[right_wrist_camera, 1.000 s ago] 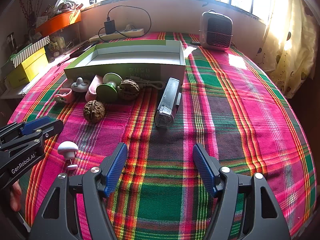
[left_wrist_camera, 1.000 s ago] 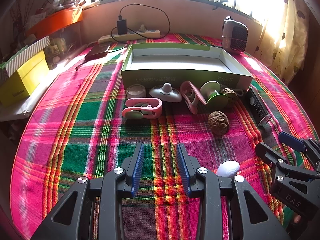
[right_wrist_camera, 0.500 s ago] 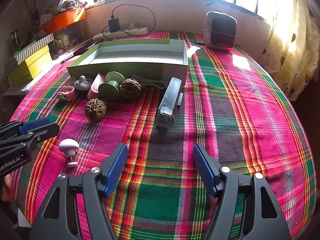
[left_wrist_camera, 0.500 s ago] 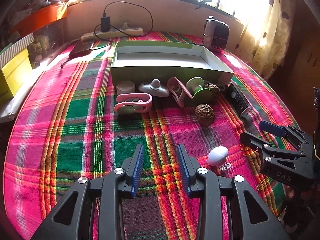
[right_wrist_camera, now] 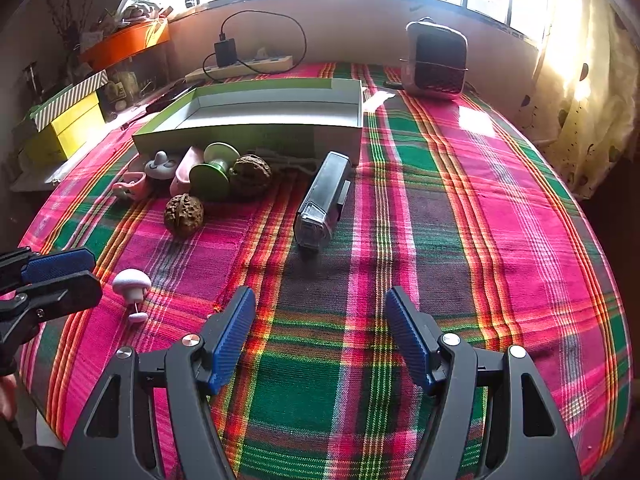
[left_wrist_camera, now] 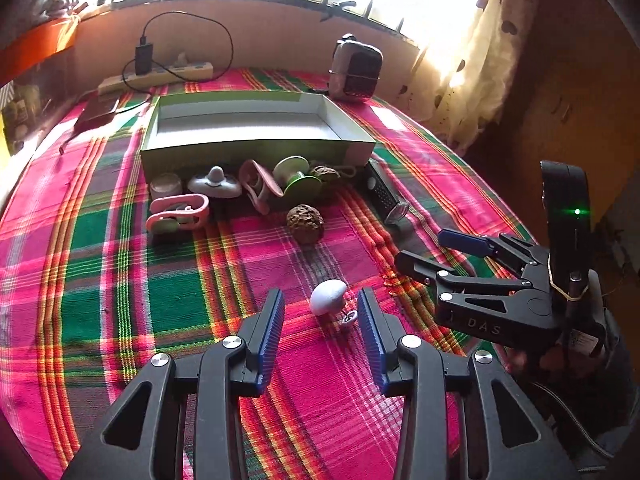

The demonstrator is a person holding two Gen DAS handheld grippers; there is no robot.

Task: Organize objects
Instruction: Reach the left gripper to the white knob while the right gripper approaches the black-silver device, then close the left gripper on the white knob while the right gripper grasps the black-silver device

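Note:
A small white mushroom-shaped piece (left_wrist_camera: 328, 301) lies on the plaid cloth between the tips of my left gripper (left_wrist_camera: 322, 314). The jaws are opening and the pads do not touch it. In the right wrist view the mushroom-shaped piece (right_wrist_camera: 132, 283) lies just off the left gripper (right_wrist_camera: 94, 274). My right gripper (right_wrist_camera: 320, 316) stands open over bare cloth, to the right of the left one. An empty green box (left_wrist_camera: 256, 148) stands behind a row of items: two walnuts (left_wrist_camera: 305, 218), a green spool (left_wrist_camera: 298, 178), pink clips (left_wrist_camera: 178, 212) and a black device (left_wrist_camera: 384, 194).
A small heater (left_wrist_camera: 355, 68) and a power strip (left_wrist_camera: 160, 76) with a charger sit at the back by the window. Yellow boxes (right_wrist_camera: 64, 128) and an orange tray (right_wrist_camera: 124, 46) stand off the table's left side. A curtain (right_wrist_camera: 592, 92) hangs at the right.
The left gripper has swung to the right, so the white piece now lies between its tips, and its jaws have widened. The right gripper has stayed put.

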